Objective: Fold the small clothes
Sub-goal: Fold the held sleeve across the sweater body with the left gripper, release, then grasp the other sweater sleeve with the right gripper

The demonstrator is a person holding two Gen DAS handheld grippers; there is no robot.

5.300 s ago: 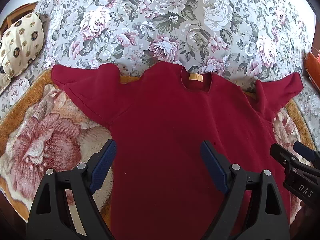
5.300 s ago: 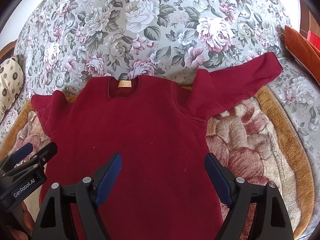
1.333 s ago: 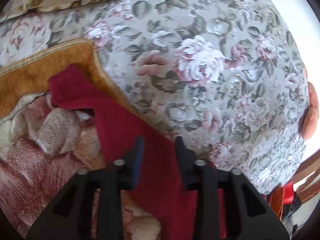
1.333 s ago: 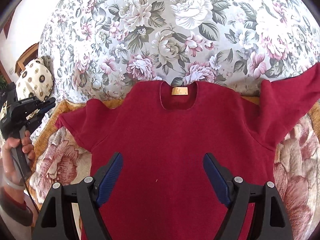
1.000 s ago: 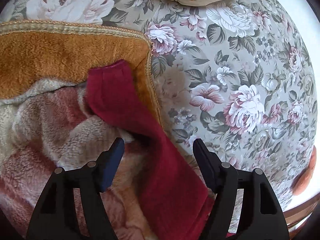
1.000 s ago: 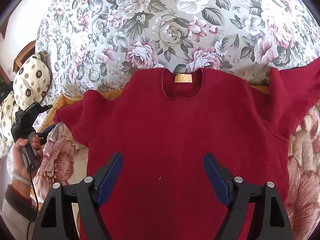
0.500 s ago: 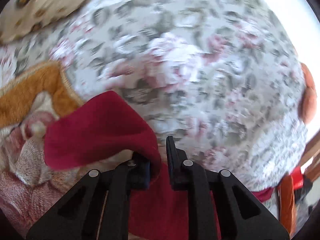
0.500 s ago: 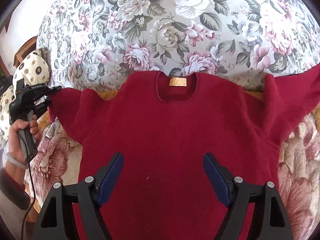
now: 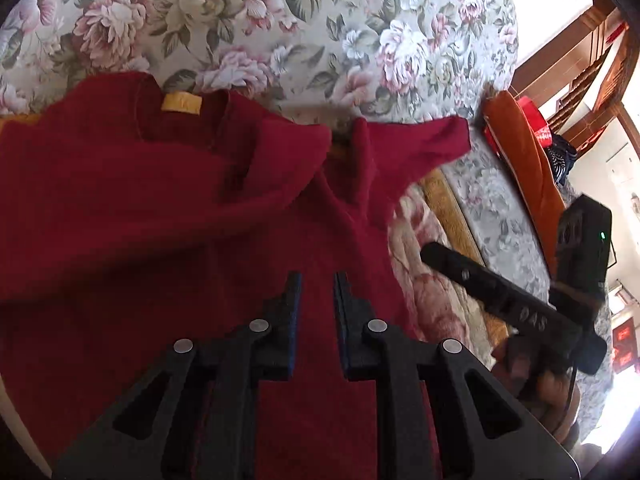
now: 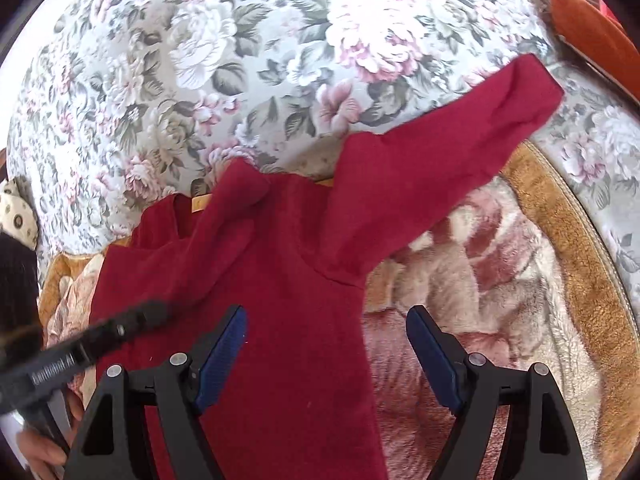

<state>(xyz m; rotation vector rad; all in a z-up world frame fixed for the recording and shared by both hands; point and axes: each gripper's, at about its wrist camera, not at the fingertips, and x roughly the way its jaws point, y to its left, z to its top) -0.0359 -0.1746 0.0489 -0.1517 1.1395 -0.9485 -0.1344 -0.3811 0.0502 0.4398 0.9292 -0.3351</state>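
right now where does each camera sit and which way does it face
Left wrist: rides the left gripper, looking along its nearly closed jaws over the red top toward its collar tag; the right gripper and hand show at right.
Right wrist: rides the right gripper, jaws wide, facing the spread sleeve; the left gripper crosses at left.
Both show the top, floral sheet and blanket.

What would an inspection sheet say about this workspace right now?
Surface: floral bedspread with a plush blanket on it.
Job's things: red sweater lies on the blanket; left sleeve folded over the chest, right sleeve spread out.
Clutter: pillow, orange cushion.
Grippers: left gripper over the sweater, jaws nearly closed, grip unclear; right gripper jaws wide open, empty.
Cables: thin dark cable by the right gripper.
Surroundings: wooden furniture.
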